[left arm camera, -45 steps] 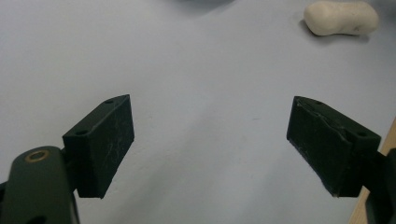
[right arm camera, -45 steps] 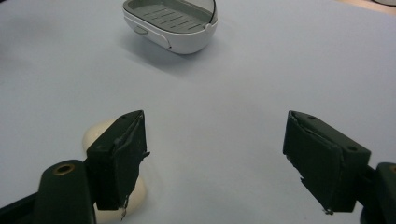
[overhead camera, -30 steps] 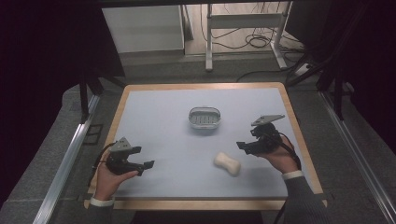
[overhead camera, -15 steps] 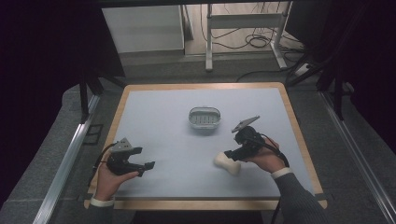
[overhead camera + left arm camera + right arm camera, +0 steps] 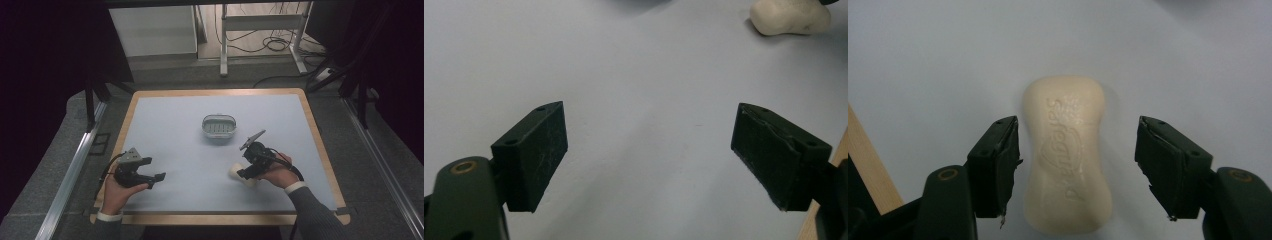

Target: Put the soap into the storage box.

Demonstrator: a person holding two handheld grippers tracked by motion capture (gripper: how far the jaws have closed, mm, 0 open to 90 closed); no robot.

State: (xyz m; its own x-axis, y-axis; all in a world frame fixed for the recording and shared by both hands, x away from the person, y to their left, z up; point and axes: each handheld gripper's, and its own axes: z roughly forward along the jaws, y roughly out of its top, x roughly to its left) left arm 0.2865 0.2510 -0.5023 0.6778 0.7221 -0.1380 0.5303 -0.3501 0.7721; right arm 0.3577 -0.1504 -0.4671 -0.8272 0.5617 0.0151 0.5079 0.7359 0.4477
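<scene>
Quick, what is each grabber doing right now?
Left gripper: open, holding nothing.
Right gripper: open, jaws on either side of the cream-coloured waisted soap bar, not gripping it yet.

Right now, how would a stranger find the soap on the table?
Start at the pale blue table, then go to the right gripper near its front edge. Between its open jaws lies the soap: a cream, waisted bar with embossed lettering, unlike the grey dish.
</scene>
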